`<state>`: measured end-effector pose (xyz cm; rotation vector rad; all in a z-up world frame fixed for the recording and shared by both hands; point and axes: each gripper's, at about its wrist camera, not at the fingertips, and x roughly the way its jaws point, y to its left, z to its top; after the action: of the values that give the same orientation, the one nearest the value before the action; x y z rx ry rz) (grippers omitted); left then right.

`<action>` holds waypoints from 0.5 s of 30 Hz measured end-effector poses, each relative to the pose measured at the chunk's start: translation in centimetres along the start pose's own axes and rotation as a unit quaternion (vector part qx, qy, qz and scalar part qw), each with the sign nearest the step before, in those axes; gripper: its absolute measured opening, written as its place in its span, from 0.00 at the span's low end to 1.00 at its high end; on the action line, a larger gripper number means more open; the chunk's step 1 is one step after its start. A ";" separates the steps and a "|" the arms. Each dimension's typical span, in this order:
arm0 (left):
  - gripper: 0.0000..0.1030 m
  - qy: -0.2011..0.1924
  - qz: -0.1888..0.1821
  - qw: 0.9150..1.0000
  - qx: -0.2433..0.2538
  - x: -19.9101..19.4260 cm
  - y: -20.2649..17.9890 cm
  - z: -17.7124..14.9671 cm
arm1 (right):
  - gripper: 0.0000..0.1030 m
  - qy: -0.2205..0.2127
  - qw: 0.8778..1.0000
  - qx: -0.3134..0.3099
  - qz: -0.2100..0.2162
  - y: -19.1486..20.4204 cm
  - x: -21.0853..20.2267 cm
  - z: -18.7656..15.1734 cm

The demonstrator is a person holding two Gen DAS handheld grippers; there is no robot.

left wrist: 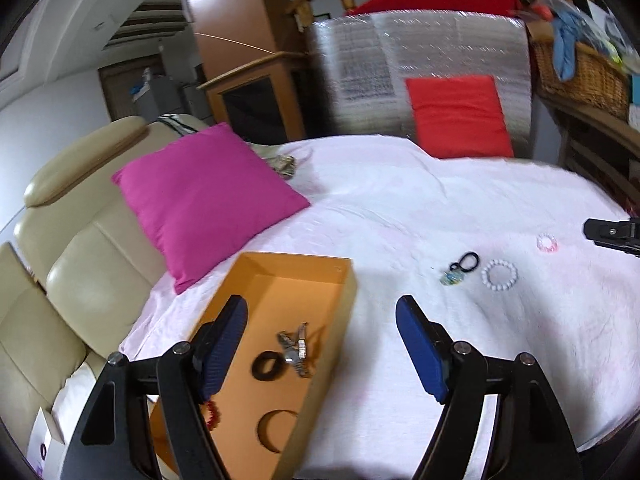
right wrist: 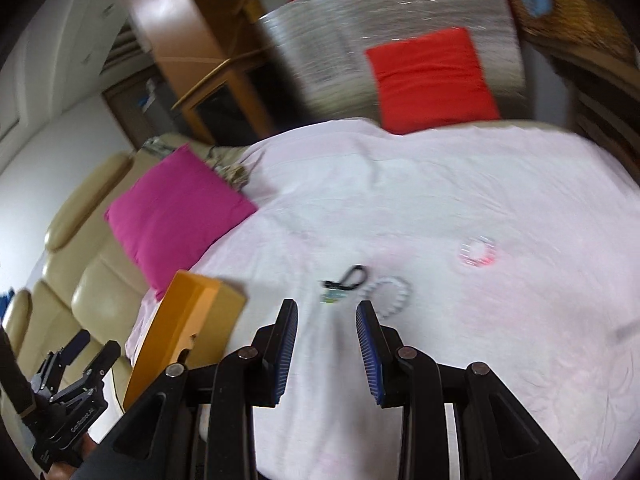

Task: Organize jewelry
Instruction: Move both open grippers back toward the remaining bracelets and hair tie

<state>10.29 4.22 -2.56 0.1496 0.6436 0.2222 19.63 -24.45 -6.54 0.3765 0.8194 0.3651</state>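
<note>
Left gripper (left wrist: pixel 322 354) jaws spread, empty; only its view shows watch (left wrist: pixel 296 348) inside box (left wrist: pixel 280 276).

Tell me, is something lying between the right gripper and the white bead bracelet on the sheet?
Nothing visible does. The right gripper, jaws empty, has only bare pale pink sheet before the white bead bracelet; the black hair tie lies beside it.
</note>
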 end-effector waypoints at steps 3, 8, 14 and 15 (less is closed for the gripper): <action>0.75 0.006 -0.011 1.000 0.015 1.3 -2.2 0.7 | 0.33 -0.010 0.999 0.036 0.004 -3.7 -0.5 -0.1; 0.75 0.021 -0.034 0.999 0.033 4.0 -5.7 1.4 | 0.33 -0.023 0.996 0.085 0.012 -8.6 0.0 -0.3; 0.75 0.063 -0.040 0.997 0.030 8.8 -9.0 1.2 | 0.33 0.017 0.992 0.123 0.034 -11.1 2.9 -0.6; 0.75 0.065 -0.038 0.997 0.028 9.5 -9.4 1.2 | 0.33 0.022 0.992 0.119 0.032 -11.0 3.3 -0.5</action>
<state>19.89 -2.59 -9.04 0.1656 0.7847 0.1419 23.20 -32.44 -13.98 0.6202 0.8991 0.3367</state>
